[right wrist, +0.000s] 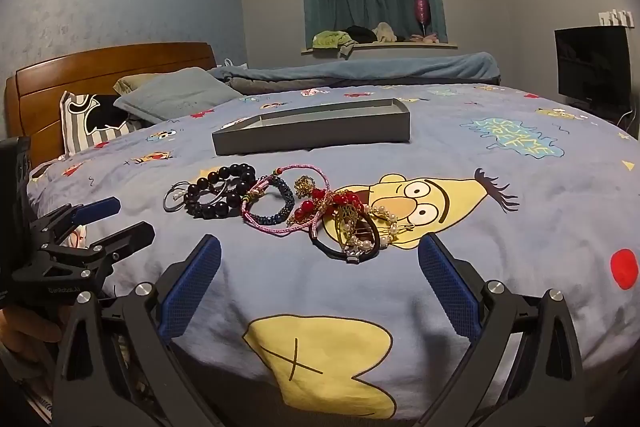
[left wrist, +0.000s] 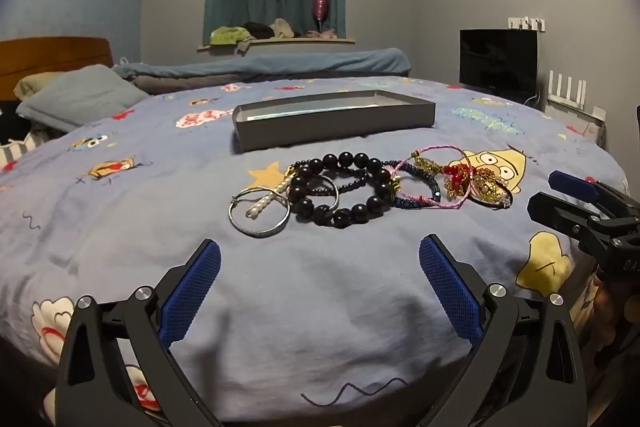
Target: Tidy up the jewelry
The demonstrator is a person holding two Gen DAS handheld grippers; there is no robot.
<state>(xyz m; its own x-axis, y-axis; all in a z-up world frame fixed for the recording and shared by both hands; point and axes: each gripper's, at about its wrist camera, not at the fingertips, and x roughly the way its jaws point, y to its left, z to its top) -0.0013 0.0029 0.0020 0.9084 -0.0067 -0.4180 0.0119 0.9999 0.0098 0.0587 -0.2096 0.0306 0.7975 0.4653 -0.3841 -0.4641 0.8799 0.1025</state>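
Bedroom, cartoon-print bedspread [left wrist: 120,227]. Grey box [left wrist: 334,125] at 12 o'clock, open, looks empty. Jewelry heap just nearer: silver bangle [left wrist: 259,213], black bead bracelet [left wrist: 344,189], pink cord [right wrist: 286,197], pearl/gold tangle [right wrist: 360,227]. Left gripper [left wrist: 320,291] & right gripper [right wrist: 319,289]: jaws fully wide, holding nothing. Advice: take outermost piece first, pinch one strand only, lift slow to avoid snags.

The bedsheet [left wrist: 320,307] is soft matt printed cloth. The tray [left wrist: 332,125] looks like matt grey cardboard. The bangle [left wrist: 259,213] is shiny metal, the black beads [left wrist: 340,187] glossy and smooth. The gripper pads [left wrist: 192,291] are rough textured blue, and the headboard [right wrist: 112,67] is polished wood.
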